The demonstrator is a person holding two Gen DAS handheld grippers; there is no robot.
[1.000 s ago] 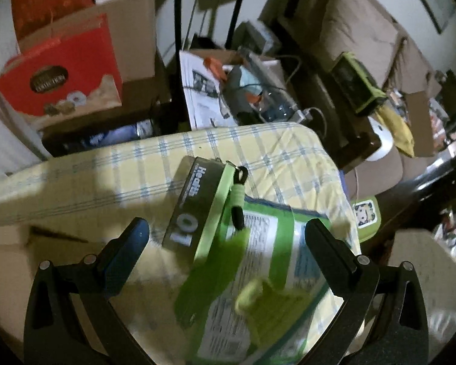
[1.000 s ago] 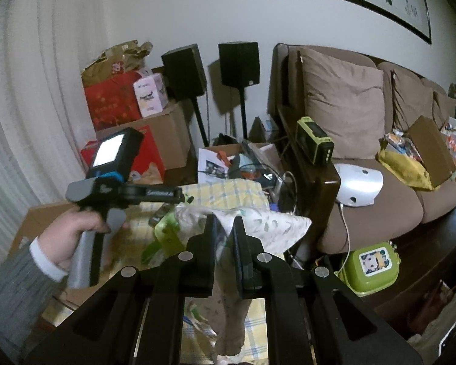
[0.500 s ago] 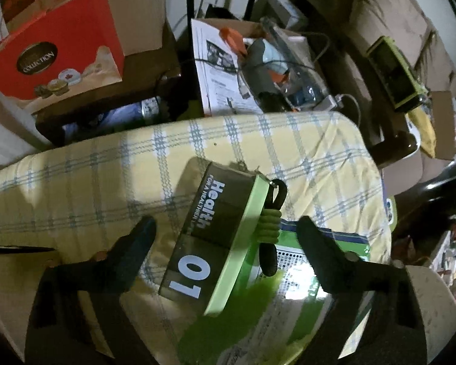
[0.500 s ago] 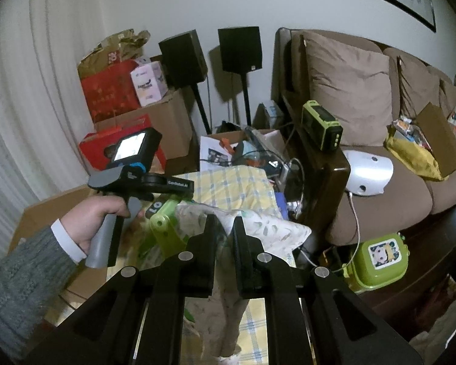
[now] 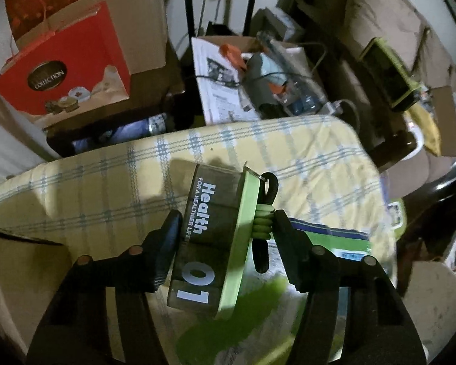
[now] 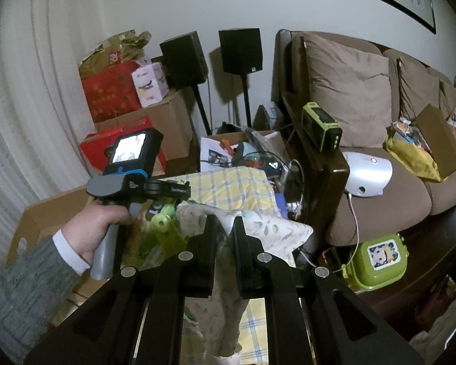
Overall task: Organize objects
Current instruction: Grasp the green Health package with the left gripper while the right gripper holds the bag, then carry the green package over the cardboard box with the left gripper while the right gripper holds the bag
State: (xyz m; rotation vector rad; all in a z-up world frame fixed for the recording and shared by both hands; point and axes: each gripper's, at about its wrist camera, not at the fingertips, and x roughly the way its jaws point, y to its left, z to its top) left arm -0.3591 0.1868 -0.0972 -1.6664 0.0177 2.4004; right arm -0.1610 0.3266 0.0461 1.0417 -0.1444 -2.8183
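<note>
A yellow checked cloth [image 5: 304, 152] covers the desk across mid-frame; low in the left wrist view, the left gripper [image 5: 225, 228] has its jaws clamped on a dark box [image 5: 206, 237] marked "Health 01". In the right wrist view's lower centre, the right gripper [image 6: 223, 228] has narrow jaws pinching a leaf-print fabric [image 6: 267, 228]

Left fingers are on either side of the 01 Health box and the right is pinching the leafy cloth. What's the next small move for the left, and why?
Probably finish closing the left gripper, then lift a little. Its fingers flank the dark box, one by the printed side, the other against the green cord wrap, but a firm clamp isn't evident. The box sits on the checked cloth. The right gripper is shut on the leafy cloth, so keep it still.
</note>
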